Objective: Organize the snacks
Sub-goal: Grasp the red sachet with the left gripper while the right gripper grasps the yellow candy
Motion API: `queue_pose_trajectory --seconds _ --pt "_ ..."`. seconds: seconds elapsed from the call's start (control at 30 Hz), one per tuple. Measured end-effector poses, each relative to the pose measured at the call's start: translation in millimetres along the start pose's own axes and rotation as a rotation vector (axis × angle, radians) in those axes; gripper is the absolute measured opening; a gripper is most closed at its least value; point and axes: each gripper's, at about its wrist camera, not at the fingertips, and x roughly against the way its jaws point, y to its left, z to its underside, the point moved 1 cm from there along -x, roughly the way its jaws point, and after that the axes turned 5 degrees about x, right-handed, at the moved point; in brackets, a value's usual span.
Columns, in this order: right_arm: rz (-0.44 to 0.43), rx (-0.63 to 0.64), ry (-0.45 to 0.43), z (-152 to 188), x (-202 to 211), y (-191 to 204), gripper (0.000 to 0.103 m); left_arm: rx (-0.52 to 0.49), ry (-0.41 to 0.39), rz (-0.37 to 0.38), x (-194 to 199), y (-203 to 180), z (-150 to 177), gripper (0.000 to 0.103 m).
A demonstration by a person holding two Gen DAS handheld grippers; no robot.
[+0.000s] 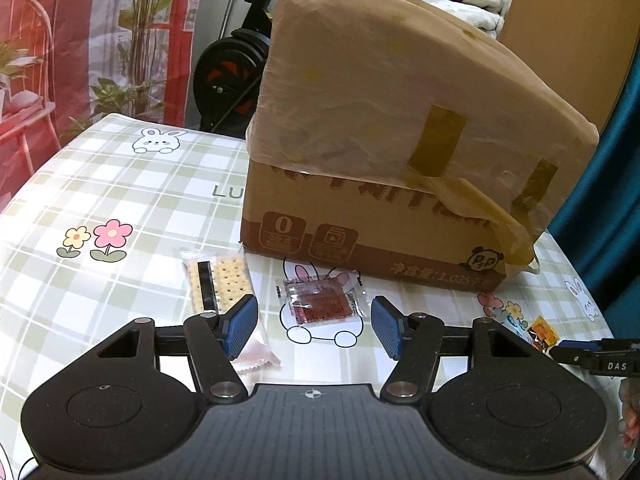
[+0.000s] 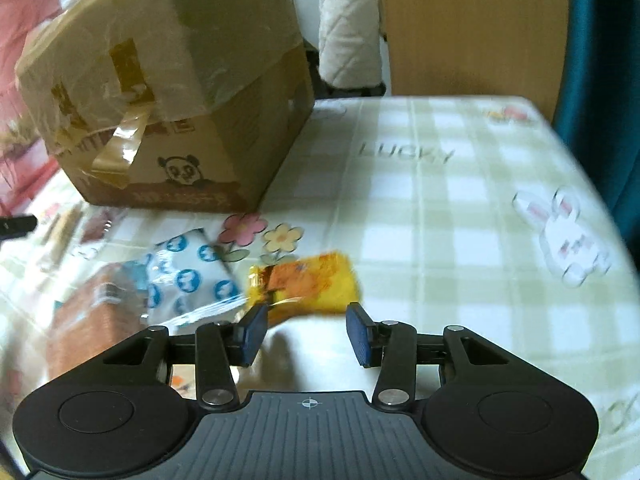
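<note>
In the left wrist view a clear packet with a red-brown snack (image 1: pixel 322 302) lies on the tablecloth just ahead of my open, empty left gripper (image 1: pixel 314 326). A cracker packet (image 1: pixel 218 286) lies by its left finger, and a pink wrapper (image 1: pixel 256 356) shows under that finger. In the blurred right wrist view a yellow-orange packet (image 2: pixel 308 286) lies just ahead of my open, empty right gripper (image 2: pixel 306 334). A white packet with blue dots (image 2: pixel 192 276) and a brown packet (image 2: pixel 96 316) lie to its left.
A taped cardboard box (image 1: pixel 400 160) stands on the checked tablecloth (image 1: pixel 120 208) behind the snacks; it also shows in the right wrist view (image 2: pixel 180 92). The right gripper's tip (image 1: pixel 592 356) and an orange packet (image 1: pixel 542 332) show at the right edge.
</note>
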Motion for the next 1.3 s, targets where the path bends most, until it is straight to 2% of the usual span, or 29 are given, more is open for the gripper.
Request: queue_pose_trajectory --seconds 0.13,0.33,0.5,0.67,0.77,0.8,1.07,1.3 --pt "-0.03 -0.062 -0.012 -7.7 -7.6 1.0 0.042 0.003 0.001 0.001 1.1 -0.4 0.4 0.064" --pt "-0.003 -0.04 -0.025 -26.4 -28.6 10.3 0.043 0.001 0.002 -0.001 1.7 -2.1 1.2 0.064" --pt "0.056 0.052 -0.045 -27.5 -37.3 24.4 0.042 -0.005 0.008 -0.011 1.7 -0.3 3.0 0.064" --pt "0.136 0.245 -0.066 -17.1 -41.1 44.4 0.042 -0.004 0.028 -0.017 -1.3 0.3 6.6 0.064" --pt "0.125 0.24 -0.097 -13.2 -38.8 40.4 0.039 -0.006 0.04 -0.019 -2.0 1.4 7.7 0.064" --pt "0.126 0.238 -0.107 -12.1 -37.2 38.4 0.035 -0.005 0.043 -0.021 -2.3 1.9 7.7 0.064" --pt "0.101 0.256 -0.191 0.0 -32.8 29.5 0.032 -0.017 0.059 -0.026 -16.4 -6.4 2.6 0.06" --pt "0.1 0.257 -0.204 2.5 -31.1 30.4 0.032 -0.115 0.044 -0.012 -46.3 -20.8 -13.6 0.059"
